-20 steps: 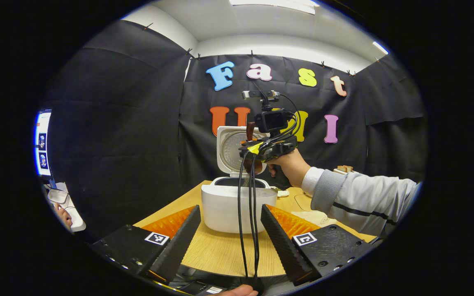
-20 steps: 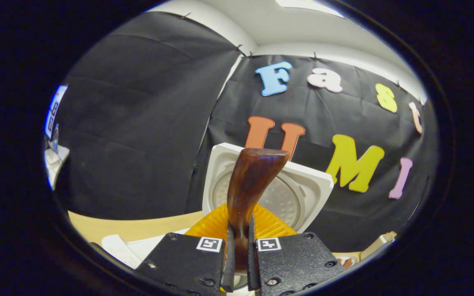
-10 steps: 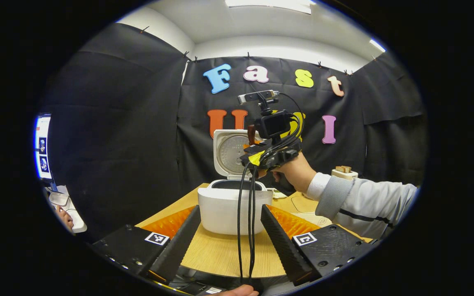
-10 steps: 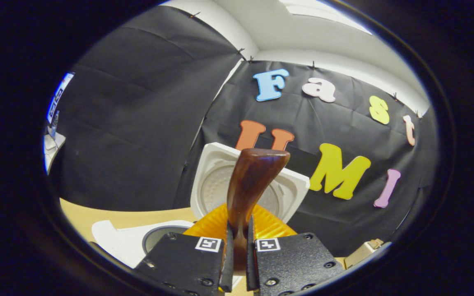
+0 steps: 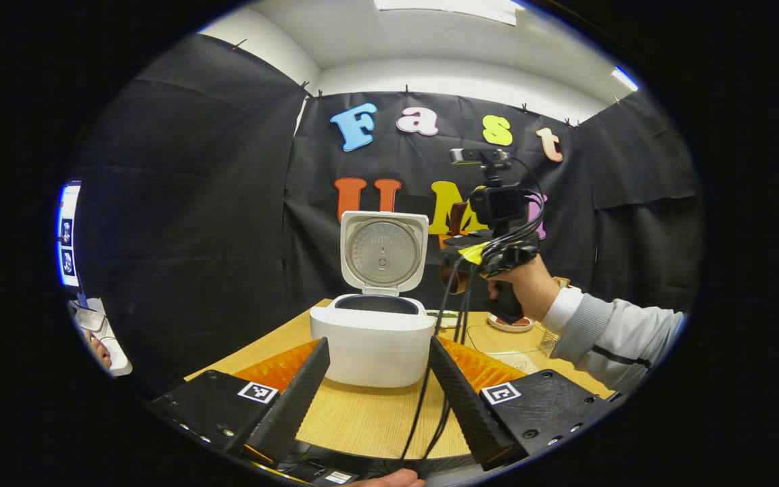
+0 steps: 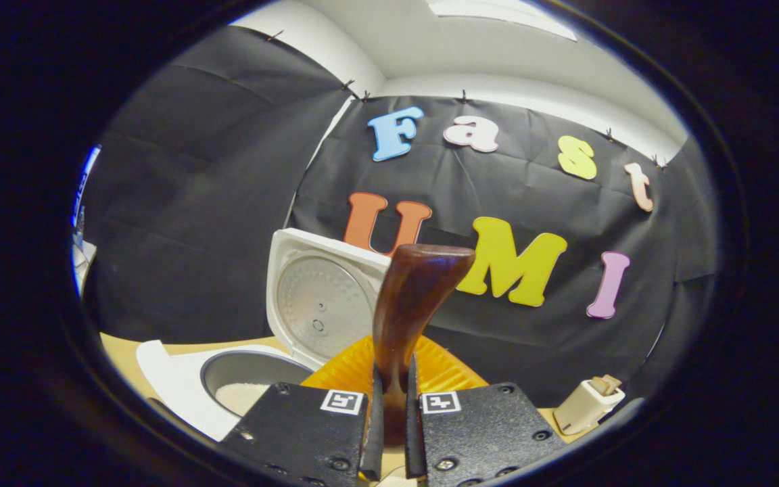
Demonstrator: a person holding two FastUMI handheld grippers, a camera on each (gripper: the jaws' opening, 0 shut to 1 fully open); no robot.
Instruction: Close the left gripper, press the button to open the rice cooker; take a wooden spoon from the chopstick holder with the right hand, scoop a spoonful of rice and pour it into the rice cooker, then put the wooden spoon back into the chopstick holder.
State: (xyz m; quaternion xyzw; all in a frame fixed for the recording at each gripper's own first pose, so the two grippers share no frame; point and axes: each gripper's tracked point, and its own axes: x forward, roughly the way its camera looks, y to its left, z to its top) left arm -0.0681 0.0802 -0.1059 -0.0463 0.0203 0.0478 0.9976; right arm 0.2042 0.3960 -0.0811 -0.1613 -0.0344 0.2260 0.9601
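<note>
Wooden spoon [image 6: 411, 297] clamped in right tongs [image 6: 390, 433] beside open rice cooker [image 6: 227, 379].

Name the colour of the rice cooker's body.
White; the rice cooker shows best in the left gripper view.

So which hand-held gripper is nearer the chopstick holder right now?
Right. The right hand-held gripper, shut on the wooden spoon, sits just left of the chopstick holder; the left hand-held gripper faces the rice cooker.

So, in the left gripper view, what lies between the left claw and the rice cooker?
Only bare wooden table lies between the open left claw and the rice cooker; black cables hang just beside that stretch.
</note>
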